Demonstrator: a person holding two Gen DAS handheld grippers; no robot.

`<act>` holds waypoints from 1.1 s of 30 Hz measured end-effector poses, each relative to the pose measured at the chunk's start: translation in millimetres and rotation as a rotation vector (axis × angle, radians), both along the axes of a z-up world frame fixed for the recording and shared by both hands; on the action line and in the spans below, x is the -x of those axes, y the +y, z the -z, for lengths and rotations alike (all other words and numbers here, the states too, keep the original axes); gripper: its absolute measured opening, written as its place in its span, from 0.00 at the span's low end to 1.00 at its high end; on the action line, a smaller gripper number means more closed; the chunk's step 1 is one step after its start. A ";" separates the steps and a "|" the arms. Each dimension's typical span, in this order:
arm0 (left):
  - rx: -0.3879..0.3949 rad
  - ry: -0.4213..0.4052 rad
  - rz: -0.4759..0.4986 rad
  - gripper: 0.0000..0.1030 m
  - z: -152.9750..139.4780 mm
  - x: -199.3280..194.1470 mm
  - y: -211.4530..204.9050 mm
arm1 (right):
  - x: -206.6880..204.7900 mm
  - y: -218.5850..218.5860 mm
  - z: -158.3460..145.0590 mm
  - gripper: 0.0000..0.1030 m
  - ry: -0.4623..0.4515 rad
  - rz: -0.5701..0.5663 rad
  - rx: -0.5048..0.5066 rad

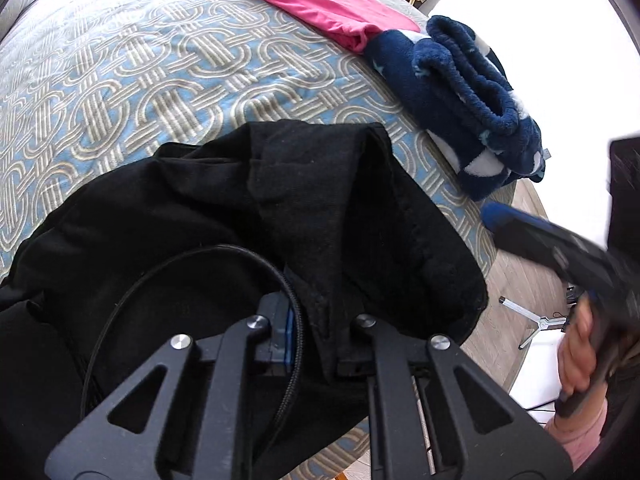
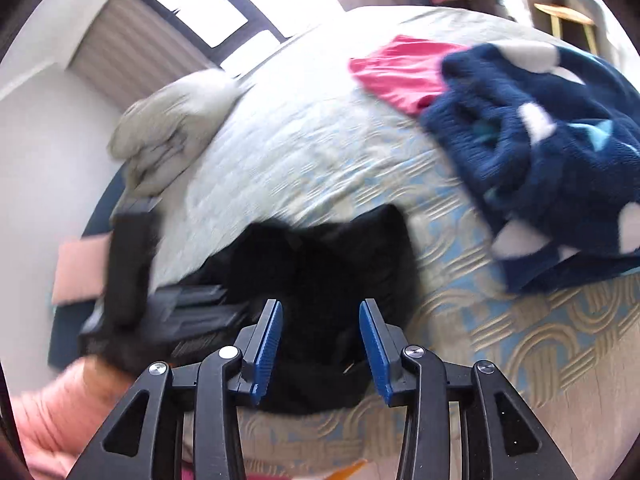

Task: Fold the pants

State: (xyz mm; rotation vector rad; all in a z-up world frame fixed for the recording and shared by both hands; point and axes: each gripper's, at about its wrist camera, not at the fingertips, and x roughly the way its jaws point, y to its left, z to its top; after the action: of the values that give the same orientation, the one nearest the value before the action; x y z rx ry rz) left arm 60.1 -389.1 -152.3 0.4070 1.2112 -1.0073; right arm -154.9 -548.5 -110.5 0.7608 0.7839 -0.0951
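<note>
The black pants (image 1: 280, 208) lie bunched on the patterned bedspread (image 1: 120, 80). My left gripper (image 1: 316, 320) is shut on a fold of the black pants, and the cloth drapes over and hides its fingertips. A black cable loops over the cloth beside it. My right gripper (image 2: 320, 344) is open and empty, its blue pads (image 2: 268, 344) apart, hovering just above the near end of the pants (image 2: 320, 256). It also shows blurred at the right of the left wrist view (image 1: 560, 248), off the bed's edge.
A folded navy fleece garment (image 1: 472, 112) and a folded pink garment (image 1: 320, 0) lie at the bed's right edge. A grey pillow (image 2: 172, 128) lies at the far left. A wooden floor with a tripod (image 1: 536, 320) lies right of the bed.
</note>
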 end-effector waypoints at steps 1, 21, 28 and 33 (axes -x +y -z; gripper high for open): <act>0.003 -0.003 0.006 0.13 -1.4 2.0 -0.6 | -7.6 -7.3 5.4 0.40 0.022 0.011 -0.025; 0.108 -0.079 0.114 0.14 -33.0 12.4 -19.6 | -141.7 -87.6 67.5 0.03 0.231 0.158 -0.348; 0.068 -0.122 0.159 0.22 -32.4 18.1 -46.2 | -92.3 -81.8 26.9 0.52 0.221 0.153 -0.203; 0.052 -0.127 0.137 0.33 -30.8 8.3 -78.1 | -23.6 -72.5 -7.3 0.52 0.174 0.203 -0.076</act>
State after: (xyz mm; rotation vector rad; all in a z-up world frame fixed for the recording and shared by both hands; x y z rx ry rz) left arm 51.7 -467.2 -121.5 0.5109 1.0514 -1.1116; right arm -131.3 -621.0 -103.2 0.9115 0.8770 -0.3186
